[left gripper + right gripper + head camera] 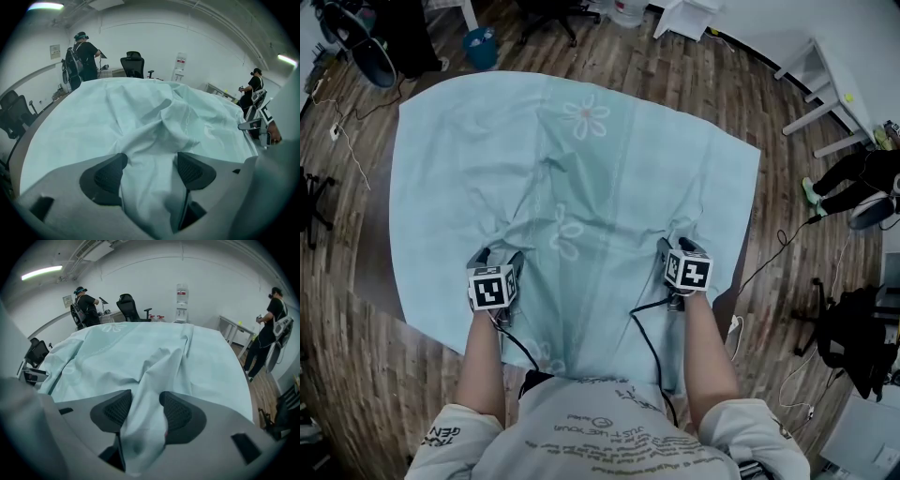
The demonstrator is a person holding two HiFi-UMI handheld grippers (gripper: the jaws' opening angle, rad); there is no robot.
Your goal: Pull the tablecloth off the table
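Note:
A pale blue tablecloth (581, 159) with white flower prints covers the dark table (373, 246), and its near part hangs over the edge towards me. My left gripper (495, 255) sits at the near left of the cloth; in the left gripper view its jaws (150, 171) stand wide, with a puffy fold of tablecloth (117, 112) lying loose between them. My right gripper (682, 246) is at the near right. Its jaws (144, 411) stand apart too, and a ridge of tablecloth (140, 343) runs up between the pads, brushing both.
A wood floor surrounds the table. A blue bin (480, 45) and office chairs stand at the far side, a white side table (820, 84) at the far right. A person (862, 178) is to the right, another person (84, 56) beyond the table. Cables trail on the floor.

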